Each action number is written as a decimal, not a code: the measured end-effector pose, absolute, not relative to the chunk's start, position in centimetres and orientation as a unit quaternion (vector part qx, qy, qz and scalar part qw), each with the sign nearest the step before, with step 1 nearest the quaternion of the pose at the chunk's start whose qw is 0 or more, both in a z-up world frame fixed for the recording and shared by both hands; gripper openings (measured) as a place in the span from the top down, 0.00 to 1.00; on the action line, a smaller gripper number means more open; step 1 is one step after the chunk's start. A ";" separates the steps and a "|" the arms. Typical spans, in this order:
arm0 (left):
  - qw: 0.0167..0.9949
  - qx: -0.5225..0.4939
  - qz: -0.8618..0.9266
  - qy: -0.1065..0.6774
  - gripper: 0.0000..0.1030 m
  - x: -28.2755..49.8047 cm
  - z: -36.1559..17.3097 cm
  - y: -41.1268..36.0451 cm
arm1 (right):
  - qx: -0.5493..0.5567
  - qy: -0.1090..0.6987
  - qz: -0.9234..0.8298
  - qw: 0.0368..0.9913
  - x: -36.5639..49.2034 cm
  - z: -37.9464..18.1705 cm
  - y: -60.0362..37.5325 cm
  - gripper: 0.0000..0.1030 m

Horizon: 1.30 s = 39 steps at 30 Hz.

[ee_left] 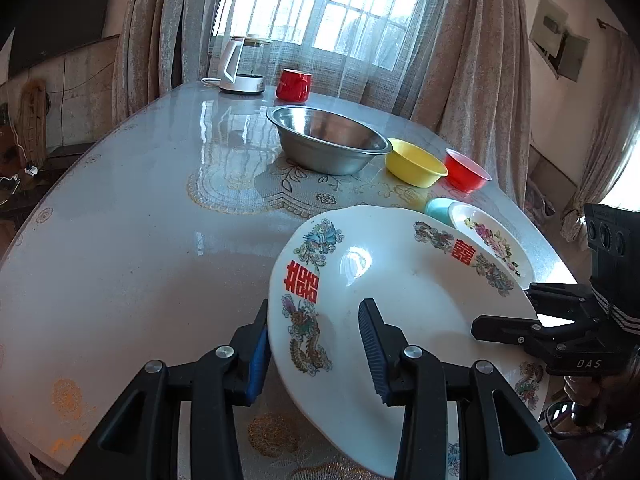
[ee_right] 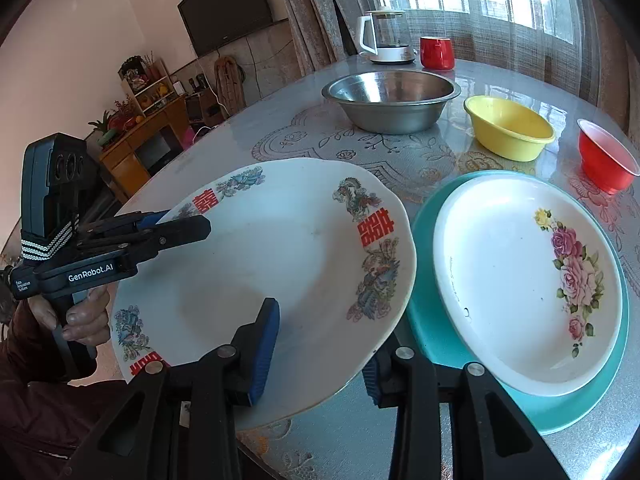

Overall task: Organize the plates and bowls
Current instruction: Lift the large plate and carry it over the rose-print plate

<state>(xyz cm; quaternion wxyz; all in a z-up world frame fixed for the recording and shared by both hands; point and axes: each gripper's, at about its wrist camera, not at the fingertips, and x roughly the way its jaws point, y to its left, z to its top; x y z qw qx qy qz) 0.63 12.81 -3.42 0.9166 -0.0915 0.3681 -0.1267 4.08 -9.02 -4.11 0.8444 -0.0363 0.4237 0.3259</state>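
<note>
A large white plate (ee_left: 400,280) (ee_right: 280,240) with dragons and red characters hangs tilted above the table. My left gripper (ee_left: 316,308) (ee_right: 188,220) is shut on one side of its rim, one pad under the plate and one on its face. On the opposite rim my right gripper (ee_right: 320,332) (ee_left: 504,308) is shut too, its outer finger hidden beneath the plate. Beside it a white rose plate (ee_right: 500,280) (ee_left: 492,240) lies on a teal plate (ee_right: 428,320) (ee_left: 438,206). Farther back stand a steel bowl (ee_right: 392,100) (ee_left: 328,144), a yellow bowl (ee_right: 508,128) (ee_left: 416,164) and a red bowl (ee_right: 604,160) (ee_left: 466,170).
A glass kettle (ee_left: 244,64) (ee_right: 384,36) and a red mug (ee_left: 294,84) (ee_right: 436,52) stand at the table's far edge by the curtained window. The glass-topped table (ee_left: 140,220) curves away to the left. A person's hand (ee_right: 86,316) holds the left gripper's handle.
</note>
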 end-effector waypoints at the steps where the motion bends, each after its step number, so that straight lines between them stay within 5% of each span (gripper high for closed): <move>1: 0.918 -0.094 -0.127 0.363 0.59 0.6 -3.1 12.8 | -0.038 0.420 0.327 0.846 3.9 -3.8 -9.1 0.64; 23: 0.916 -0.088 -0.195 0.339 0.59 6.6 0.7 2.5 | -0.004 0.382 0.262 0.886 5.2 0.1 -18.6 0.64; 39: 0.901 -0.084 -0.188 0.382 0.60 11.4 -1.9 -3.1 | 0.001 0.411 0.219 0.885 9.1 -1.6 -23.9 0.64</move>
